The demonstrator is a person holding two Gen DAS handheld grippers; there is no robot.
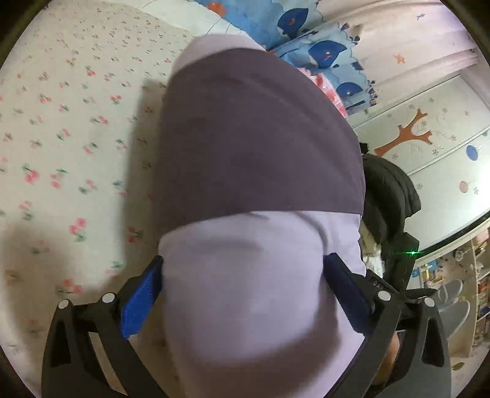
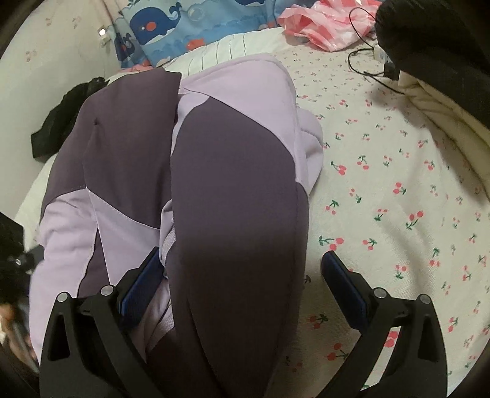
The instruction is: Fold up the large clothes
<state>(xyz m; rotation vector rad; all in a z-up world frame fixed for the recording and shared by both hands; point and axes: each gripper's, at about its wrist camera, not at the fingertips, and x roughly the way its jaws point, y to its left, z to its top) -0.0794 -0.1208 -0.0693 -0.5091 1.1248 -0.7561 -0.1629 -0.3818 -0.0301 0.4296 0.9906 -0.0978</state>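
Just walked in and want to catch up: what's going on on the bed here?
A person is folding a lilac and dark purple jacket on the cherry-print bedsheet, one tool in each hand. The left tool stands wide open with a lilac part of the jacket between its fingers. The right tool is open over a folded dark section, not gripping it.

A cherry-print bedsheet (image 2: 382,189) covers the bed. At its head lies a blue whale-print quilt (image 2: 165,33), with a pink striped bag (image 2: 327,27) beside it, a thin black cable (image 2: 364,58), and what may be a black coat (image 2: 441,46).
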